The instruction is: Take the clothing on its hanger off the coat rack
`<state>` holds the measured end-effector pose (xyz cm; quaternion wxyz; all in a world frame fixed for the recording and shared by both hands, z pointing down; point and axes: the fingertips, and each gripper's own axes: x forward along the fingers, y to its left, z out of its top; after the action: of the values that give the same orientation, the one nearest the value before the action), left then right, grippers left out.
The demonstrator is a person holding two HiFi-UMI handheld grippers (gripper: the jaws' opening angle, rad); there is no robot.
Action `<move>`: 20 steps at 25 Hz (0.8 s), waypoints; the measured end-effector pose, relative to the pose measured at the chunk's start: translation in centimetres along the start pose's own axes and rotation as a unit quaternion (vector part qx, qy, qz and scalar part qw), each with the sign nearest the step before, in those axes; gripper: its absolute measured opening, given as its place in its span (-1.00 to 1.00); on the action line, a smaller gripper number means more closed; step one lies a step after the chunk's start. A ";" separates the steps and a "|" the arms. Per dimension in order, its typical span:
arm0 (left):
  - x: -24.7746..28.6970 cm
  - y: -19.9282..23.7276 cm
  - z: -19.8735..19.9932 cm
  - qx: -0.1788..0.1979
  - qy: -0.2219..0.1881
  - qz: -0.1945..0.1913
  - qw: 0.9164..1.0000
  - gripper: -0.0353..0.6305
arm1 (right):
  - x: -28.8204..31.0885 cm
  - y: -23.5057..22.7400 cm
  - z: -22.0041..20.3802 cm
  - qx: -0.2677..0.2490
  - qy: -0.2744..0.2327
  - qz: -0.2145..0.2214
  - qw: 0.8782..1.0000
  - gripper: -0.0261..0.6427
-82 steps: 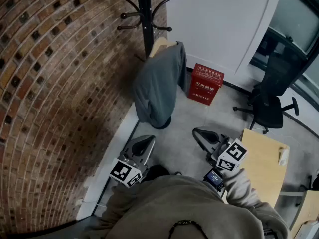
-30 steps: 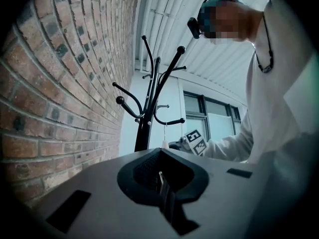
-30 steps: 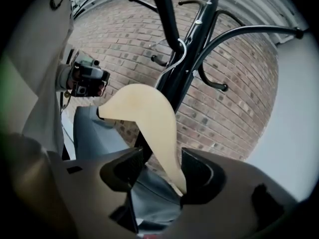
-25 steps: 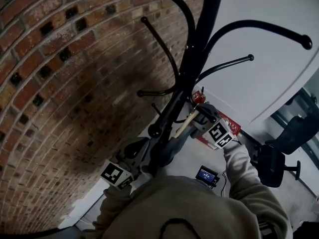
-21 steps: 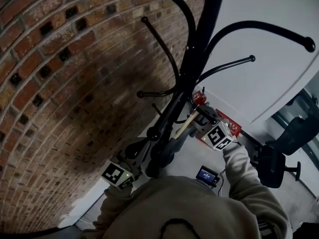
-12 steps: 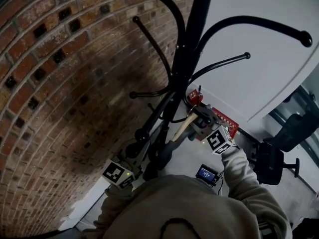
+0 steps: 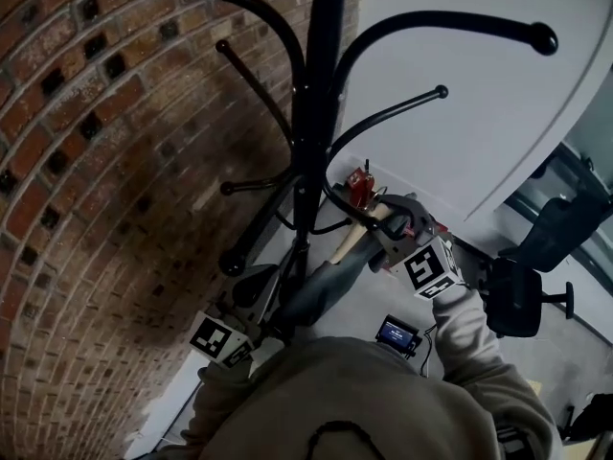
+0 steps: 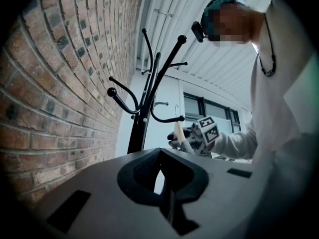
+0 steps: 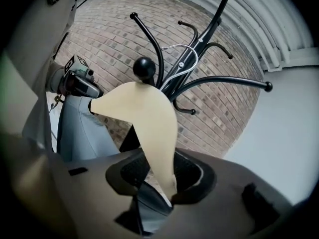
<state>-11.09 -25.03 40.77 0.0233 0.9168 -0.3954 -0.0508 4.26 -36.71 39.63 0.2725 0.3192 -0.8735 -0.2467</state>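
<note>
Aloft, right gripper [image 7: 390, 221] clamps hanger [image 7: 351, 240].

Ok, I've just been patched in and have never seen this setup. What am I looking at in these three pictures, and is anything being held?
There is no robot here: a person holds a two-jaw gripper in each hand. One picture comes from a camera on the person's head, looking down. The other two cameras ride on the left and right grippers and look along their jaws. A black coat rack stands by a brick wall. The right gripper is closed on a pale wooden hanger that carries grey clothing. The hanger's wire hook is up among the rack's arms; I can't tell whether it has lifted free. The left gripper has its jaws together with nothing between them, and it sits low beside the clothing.
</note>
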 end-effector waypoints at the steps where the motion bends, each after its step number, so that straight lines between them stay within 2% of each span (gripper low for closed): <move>1: 0.1 -0.1 0.0 0.000 0.000 -0.001 1.000 -0.88 | -0.6 -0.2 -0.2 0.000 0.008 -0.006 1.000 -0.53; 12: 3.9 -2.6 -0.7 -0.002 0.015 -0.051 0.999 -0.88 | -6.1 -1.0 -6.3 0.047 0.075 -0.058 0.994 -0.52; 20: 5.2 -2.7 -1.0 -0.006 0.025 -0.072 0.997 -0.88 | -7.1 0.1 -10.1 0.085 0.107 -0.089 0.987 -0.52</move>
<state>-5.48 -26.94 41.15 0.0348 0.9438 -0.3270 -0.0322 15.24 -34.32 44.76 0.3134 0.4418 -0.8253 -0.1595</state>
